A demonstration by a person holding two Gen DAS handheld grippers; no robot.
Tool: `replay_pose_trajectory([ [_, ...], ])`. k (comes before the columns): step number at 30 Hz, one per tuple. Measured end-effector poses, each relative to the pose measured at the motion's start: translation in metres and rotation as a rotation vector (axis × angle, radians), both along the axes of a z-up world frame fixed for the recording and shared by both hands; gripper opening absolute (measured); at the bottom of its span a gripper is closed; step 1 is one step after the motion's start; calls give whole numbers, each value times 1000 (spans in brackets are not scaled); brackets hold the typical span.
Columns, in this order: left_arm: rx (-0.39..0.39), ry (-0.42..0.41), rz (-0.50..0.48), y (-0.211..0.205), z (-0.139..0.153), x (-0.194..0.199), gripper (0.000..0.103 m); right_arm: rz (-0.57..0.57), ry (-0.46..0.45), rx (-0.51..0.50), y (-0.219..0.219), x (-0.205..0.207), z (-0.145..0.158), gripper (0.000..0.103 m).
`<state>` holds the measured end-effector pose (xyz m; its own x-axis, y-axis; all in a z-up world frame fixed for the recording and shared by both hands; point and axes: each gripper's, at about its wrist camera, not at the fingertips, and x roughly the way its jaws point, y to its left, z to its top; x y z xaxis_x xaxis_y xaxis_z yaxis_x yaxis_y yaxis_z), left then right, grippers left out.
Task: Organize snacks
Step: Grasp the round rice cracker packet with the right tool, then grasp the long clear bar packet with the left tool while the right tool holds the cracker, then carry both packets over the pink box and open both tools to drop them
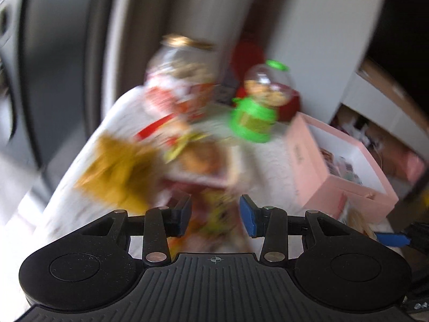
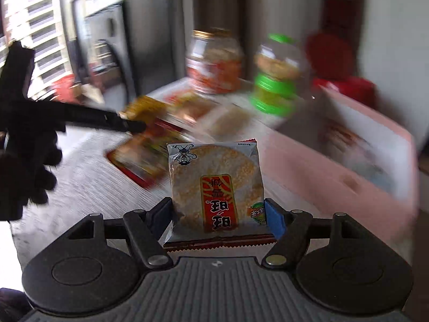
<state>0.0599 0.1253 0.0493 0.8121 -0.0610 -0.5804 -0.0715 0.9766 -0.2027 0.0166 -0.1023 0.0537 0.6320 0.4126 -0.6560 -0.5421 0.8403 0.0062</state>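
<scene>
The right gripper (image 2: 218, 212) squeezes a rice cracker packet (image 2: 215, 187) between its fingers — only its own camera shows that. The left gripper (image 1: 215, 214) is wide open and holds nothing, hanging over blurry snack packets (image 1: 198, 161) near the pink box (image 1: 343, 161).

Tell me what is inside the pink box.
The pink box is open. A few wrapped snack packets lie inside, too blurred to identify. Its near wall hides the rest of the floor.

rice cracker packet (image 2: 215, 187): glossy plastic film | pink box (image 1: 340, 171): matt card
</scene>
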Motion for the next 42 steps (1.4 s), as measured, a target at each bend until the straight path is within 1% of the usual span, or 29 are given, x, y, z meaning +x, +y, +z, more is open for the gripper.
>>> replay_pose_trajectory([
  [4, 96, 15, -62, -36, -2, 50, 44, -103, 12, 16, -33, -4, -9, 73],
  [8, 199, 77, -55, -61, -15, 94, 44, -138, -13, -15, -43, -16, -18, 73],
  [10, 242, 105, -46, -67, -23, 104, 43, -145, -20, -28, -45, -20, -22, 73],
  [11, 255, 116, -45, -68, -27, 108, 37, -149, -18, -33, -47, -21, -25, 73],
  [13, 256, 128, -49, -67, -31, 109, 36, -159, -4, -34, -49, -20, -28, 73],
  [15, 240, 122, -63, -66, -31, 101, 35, -170, 15, -32, -50, -18, -33, 73],
  [18, 177, 117, -93, -64, -26, 83, 35, -182, 15, -23, -52, -17, -36, 75],
  [20, 150, 111, -110, -61, -23, 66, 35, -190, 16, -18, -52, -17, -37, 76],
  [24, 124, 108, -162, -64, -17, 28, 35, -205, 23, -17, -48, -14, -39, 78],
  [28, 113, 129, -207, -71, -22, -5, 34, -212, 23, 2, -48, -14, -39, 78],
  [31, 87, 148, -220, -77, -28, -27, 34, -164, 37, 6, -45, -17, -38, 78],
  [33, 54, 155, -223, -79, -34, -36, 35, -121, 56, 33, -43, -19, -36, 78],
  [34, 37, 151, -224, -80, -37, -39, 35, -117, 59, 46, -43, -18, -35, 78],
  [35, 41, 134, -214, -82, -39, -42, 35, -121, 62, 52, -42, -17, -35, 78],
  [37, 68, 128, -194, -89, -39, -44, 35, -139, 68, 48, -39, -11, -37, 78],
  [42, 155, 148, -187, -106, -37, -49, 36, -201, 46, 30, -33, -3, -39, 80],
])
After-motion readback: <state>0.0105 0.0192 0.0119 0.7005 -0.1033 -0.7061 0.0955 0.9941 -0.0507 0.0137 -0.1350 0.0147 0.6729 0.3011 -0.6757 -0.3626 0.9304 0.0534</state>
